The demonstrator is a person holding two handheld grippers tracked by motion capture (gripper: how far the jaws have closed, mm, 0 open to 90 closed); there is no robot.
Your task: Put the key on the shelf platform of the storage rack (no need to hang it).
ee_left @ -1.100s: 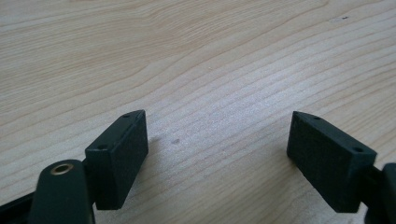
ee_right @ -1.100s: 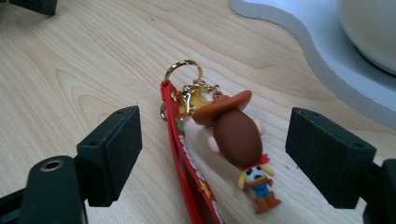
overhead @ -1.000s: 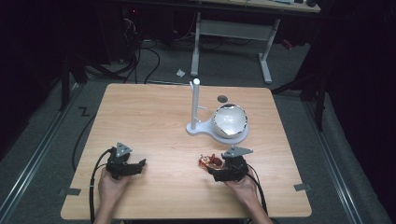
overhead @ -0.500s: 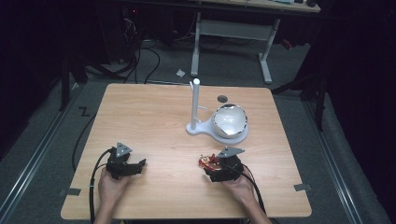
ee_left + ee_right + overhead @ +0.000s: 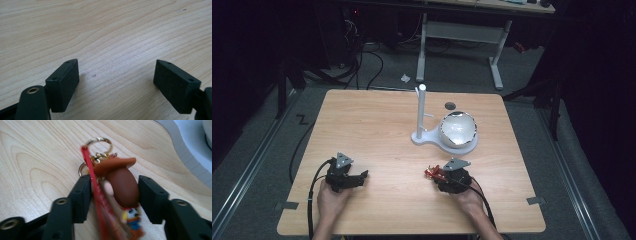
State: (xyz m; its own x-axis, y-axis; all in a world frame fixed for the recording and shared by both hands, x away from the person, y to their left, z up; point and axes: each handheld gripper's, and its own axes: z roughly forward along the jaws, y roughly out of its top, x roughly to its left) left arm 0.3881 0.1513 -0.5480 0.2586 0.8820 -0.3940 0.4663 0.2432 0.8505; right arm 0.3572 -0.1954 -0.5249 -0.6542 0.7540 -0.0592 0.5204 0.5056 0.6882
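A keychain (image 5: 122,185) with a small cowboy figure in a brown hat, a red strap and a gold ring lies between the jaws of my right gripper (image 5: 115,187), which is shut on it just above the wooden table. In the high view the keychain (image 5: 432,172) sticks out to the left of the right gripper (image 5: 438,176) near the table's front right. At the front left my left gripper (image 5: 358,177) stands open. In its own view the left gripper (image 5: 117,72) has bare wood between its jaws.
A white stand with an upright post (image 5: 421,115) and a shiny white bowl (image 5: 458,129) on its base sits behind the right gripper. Its base edge (image 5: 190,145) is close at the upper right. A dark round spot (image 5: 450,105) marks the table farther back.
My right gripper has shifted slightly to the left with the keychain in it. The left gripper has stayed in place.
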